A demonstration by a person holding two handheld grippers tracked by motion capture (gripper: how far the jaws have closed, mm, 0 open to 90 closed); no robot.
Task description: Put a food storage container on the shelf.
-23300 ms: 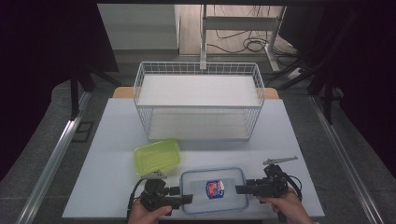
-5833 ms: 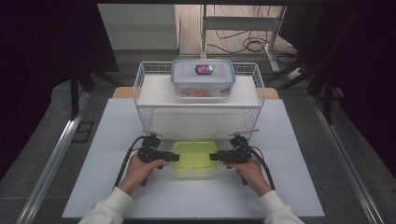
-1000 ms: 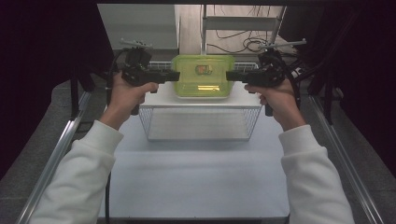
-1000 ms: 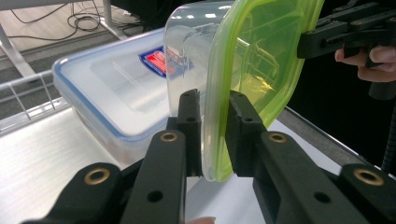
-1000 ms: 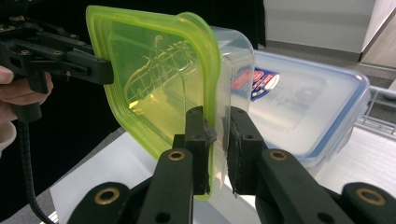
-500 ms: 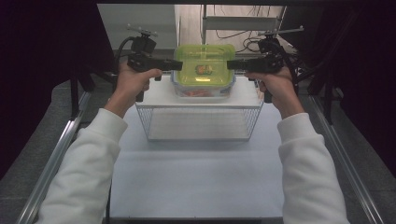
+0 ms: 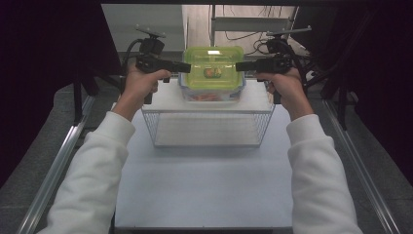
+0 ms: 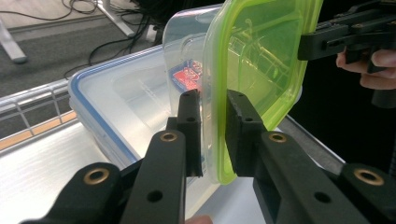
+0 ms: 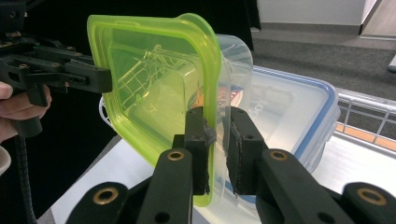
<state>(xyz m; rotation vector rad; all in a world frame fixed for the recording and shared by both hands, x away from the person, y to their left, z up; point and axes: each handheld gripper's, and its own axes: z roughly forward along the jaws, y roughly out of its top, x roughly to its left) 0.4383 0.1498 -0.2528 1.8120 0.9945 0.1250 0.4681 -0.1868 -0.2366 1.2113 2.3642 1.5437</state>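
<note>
- Above the clear blue-rimmed plastic box (image 7: 212, 92) on the white wire basket (image 7: 209, 127): transparent green-lidded container (image 7: 213, 68), clamped by left gripper (image 7: 186, 67) and right gripper (image 7: 239, 65).
- Lower level, centre on lid, release both together.

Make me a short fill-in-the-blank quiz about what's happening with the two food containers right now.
1. The container held between the two grippers has a lid coloured ____.
2. Below it, on the shelf over the wire basket, sits a clear box whose lid has a ____ rim.
3. The left gripper and right gripper each clamp the container's ____ between their fingers.

Missing words: green; blue; rim
</note>
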